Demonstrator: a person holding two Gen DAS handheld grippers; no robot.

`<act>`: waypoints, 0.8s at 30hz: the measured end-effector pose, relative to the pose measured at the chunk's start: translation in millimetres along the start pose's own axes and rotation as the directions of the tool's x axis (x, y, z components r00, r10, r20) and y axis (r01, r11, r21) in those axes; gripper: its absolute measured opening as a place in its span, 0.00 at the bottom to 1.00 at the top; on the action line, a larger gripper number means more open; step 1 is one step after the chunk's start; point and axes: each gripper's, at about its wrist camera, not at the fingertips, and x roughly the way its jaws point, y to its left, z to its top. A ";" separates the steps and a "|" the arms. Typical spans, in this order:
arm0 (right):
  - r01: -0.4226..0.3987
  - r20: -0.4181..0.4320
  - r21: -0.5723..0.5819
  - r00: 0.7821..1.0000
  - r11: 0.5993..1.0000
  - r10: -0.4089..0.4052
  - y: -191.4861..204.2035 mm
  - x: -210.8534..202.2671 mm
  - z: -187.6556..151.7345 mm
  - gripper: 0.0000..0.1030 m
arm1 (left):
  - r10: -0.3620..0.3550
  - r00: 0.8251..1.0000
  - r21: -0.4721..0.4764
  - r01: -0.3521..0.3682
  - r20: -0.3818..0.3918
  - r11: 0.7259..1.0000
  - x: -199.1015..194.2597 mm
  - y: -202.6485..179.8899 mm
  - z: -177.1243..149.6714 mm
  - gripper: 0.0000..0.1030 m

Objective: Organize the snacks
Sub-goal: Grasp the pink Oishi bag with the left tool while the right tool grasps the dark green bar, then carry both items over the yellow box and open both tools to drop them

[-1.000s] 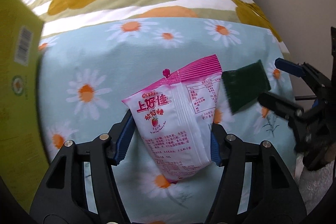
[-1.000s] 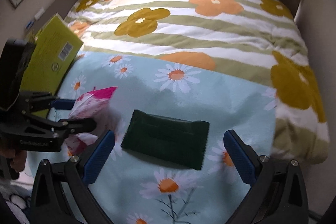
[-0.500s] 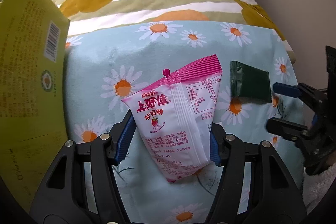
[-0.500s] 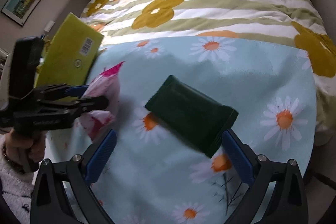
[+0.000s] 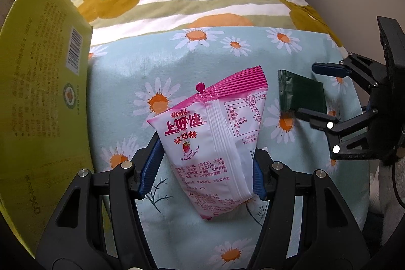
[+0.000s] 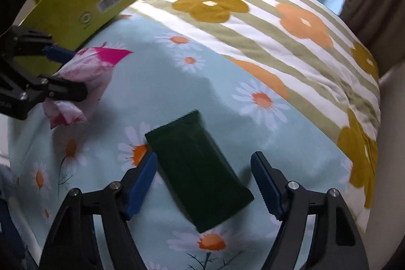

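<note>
We are clamping the pink bag (image 5: 212, 141) in our left gripper (image 5: 206, 170); our right gripper's (image 6: 203, 184) jaws, closing, are straddling the green packet (image 6: 200, 176) untouched, which may skid sideways.

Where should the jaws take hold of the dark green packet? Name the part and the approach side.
Grip the dark green packet across its narrow width, about mid-length, coming from above. It lies flat on the daisy sheet, long and slim, so only its two long edges offer opposing faces. The right gripper already straddles it that way, its jaws just closing; one pad is near an edge, the other has a gap.
</note>
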 end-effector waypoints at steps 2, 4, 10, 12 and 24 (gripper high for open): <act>-0.003 -0.019 -0.033 1.000 0.999 0.002 4.6 3.7 -0.6 0.68 | 0.000 1.000 -0.002 0.000 0.002 1.000 -0.5 0.2 -0.2 0.55; -0.003 -0.034 -0.067 0.999 0.998 0.001 10.7 6.6 -2.1 0.59 | -0.001 1.000 -0.004 0.001 0.002 1.000 -1.1 1.0 -0.7 0.55; -0.008 -0.030 -0.062 1.000 0.998 0.006 13.4 4.0 -1.2 0.45 | -0.004 1.000 -0.020 0.004 0.008 1.000 -1.8 3.0 -0.3 0.55; -0.006 -0.022 -0.038 1.000 0.999 0.005 13.1 3.2 -1.3 0.45 | -0.005 1.000 -0.025 0.006 0.008 1.000 -2.0 3.5 -0.8 0.55; -0.058 0.161 0.204 0.987 0.977 0.025 0.3 -63.8 13.9 0.45 | -0.047 0.993 -0.030 0.051 0.105 0.998 -50.4 -1.5 4.6 0.55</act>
